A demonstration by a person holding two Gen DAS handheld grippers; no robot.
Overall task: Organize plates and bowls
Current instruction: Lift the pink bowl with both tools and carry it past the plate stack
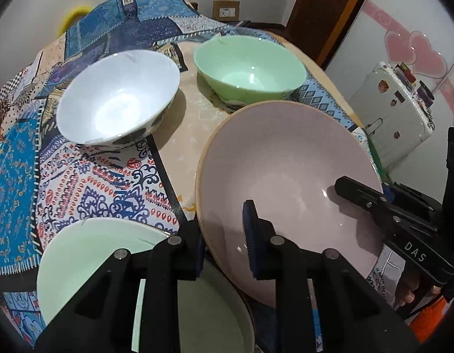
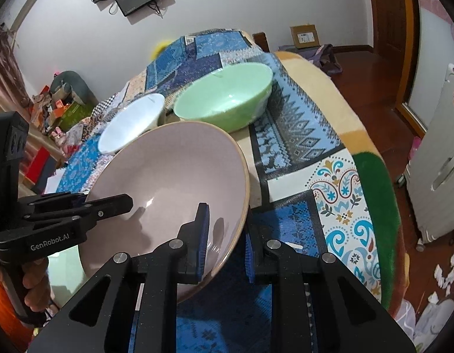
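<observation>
A large pink bowl (image 1: 285, 161) (image 2: 174, 170) with a tan rim is held between both grippers. My left gripper (image 1: 224, 244) is shut on its near-left rim, one blue pad inside the bowl and one outside. My right gripper (image 2: 227, 244) is shut on the opposite rim in the same way; it also shows in the left wrist view as the black right gripper (image 1: 359, 194). A pale green plate (image 1: 88, 253) lies just left of the pink bowl. Behind stand a white bowl (image 1: 118, 97) (image 2: 132, 120) and a green bowl (image 1: 250, 67) (image 2: 224, 97), both upright and apart.
A patchwork cloth (image 1: 94, 182) (image 2: 338, 194) covers the table, which drops off at the right edge. A white suitcase (image 1: 397, 103) (image 2: 441, 161) stands on the floor to the right. Paper scraps (image 2: 444, 276) lie beside it. A hand (image 2: 35, 279) holds the left gripper.
</observation>
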